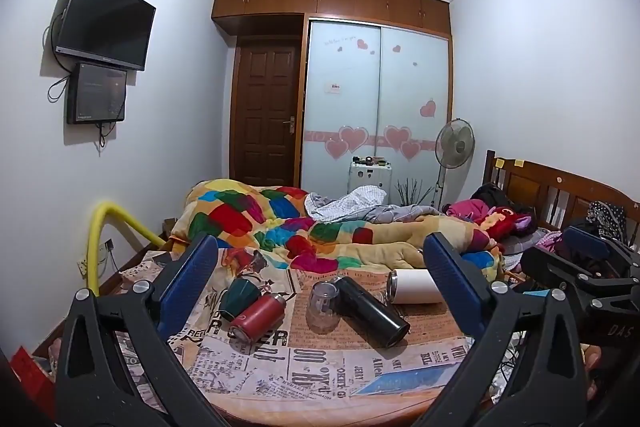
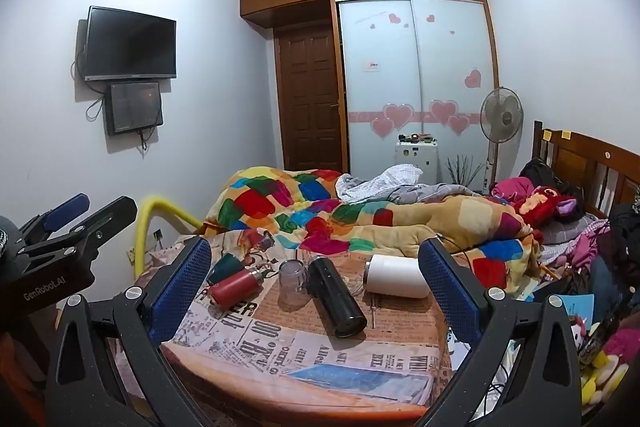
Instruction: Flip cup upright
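Note:
Several cups lie on their sides on a round table (image 1: 320, 367) covered with newspaper-print cloth: a dark green cup (image 1: 238, 294), a red flask (image 1: 258, 317), a black flask (image 1: 370, 309) and a white cup (image 1: 416, 286). A clear glass cup (image 1: 322, 303) stands mouth down. They also show in the right wrist view: green cup (image 2: 225, 266), red flask (image 2: 236, 287), glass cup (image 2: 292, 277), black flask (image 2: 336, 301), white cup (image 2: 398, 275). My left gripper (image 1: 320, 287) is open and empty, short of the cups. My right gripper (image 2: 316, 279) is open and empty too.
A bed with a colourful quilt (image 1: 320, 227) lies right behind the table. A yellow pipe (image 1: 108, 227) stands at the left. A blue booklet (image 1: 404, 381) lies near the table's front edge. Clutter and toys (image 2: 592, 347) crowd the right side.

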`<action>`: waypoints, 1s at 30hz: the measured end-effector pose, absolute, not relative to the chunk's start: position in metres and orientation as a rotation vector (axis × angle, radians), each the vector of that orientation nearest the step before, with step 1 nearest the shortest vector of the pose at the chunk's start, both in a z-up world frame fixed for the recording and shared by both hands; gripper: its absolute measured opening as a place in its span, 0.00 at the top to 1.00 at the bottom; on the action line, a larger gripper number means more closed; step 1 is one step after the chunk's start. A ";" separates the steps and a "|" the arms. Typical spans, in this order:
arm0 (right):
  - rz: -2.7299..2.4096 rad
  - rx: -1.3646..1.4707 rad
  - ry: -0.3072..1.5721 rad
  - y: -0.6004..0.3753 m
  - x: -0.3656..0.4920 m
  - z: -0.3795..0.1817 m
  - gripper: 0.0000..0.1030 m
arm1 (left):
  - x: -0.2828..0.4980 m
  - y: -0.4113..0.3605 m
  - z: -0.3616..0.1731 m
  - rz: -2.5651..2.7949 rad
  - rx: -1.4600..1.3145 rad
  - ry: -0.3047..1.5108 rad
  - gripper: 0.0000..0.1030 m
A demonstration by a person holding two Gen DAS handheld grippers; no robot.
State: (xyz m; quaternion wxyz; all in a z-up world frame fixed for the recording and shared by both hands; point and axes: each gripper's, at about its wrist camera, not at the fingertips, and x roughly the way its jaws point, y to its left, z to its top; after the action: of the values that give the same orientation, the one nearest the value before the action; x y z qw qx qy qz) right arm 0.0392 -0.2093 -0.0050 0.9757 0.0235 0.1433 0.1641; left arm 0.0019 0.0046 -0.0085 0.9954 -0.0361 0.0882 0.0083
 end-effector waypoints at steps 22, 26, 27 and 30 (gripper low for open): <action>0.331 0.040 0.290 -0.206 0.038 -0.003 0.00 | 0.002 0.003 -0.002 0.021 -0.068 0.170 0.00; 0.332 0.038 0.289 -0.206 0.038 -0.002 0.00 | 0.001 0.000 -0.001 0.019 -0.053 0.163 0.00; 0.331 0.038 0.288 -0.206 0.038 -0.002 0.00 | 0.001 -0.001 -0.001 0.020 -0.049 0.161 0.00; 0.334 0.041 0.289 -0.207 0.038 -0.002 0.00 | -0.001 -0.003 -0.002 0.018 -0.040 0.156 0.00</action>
State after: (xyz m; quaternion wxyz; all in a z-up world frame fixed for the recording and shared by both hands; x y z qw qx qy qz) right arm 0.0383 -0.2070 -0.0022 0.9755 0.0205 0.1434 0.1654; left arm -0.0012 -0.0030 -0.0018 0.9967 -0.0199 0.0779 0.0092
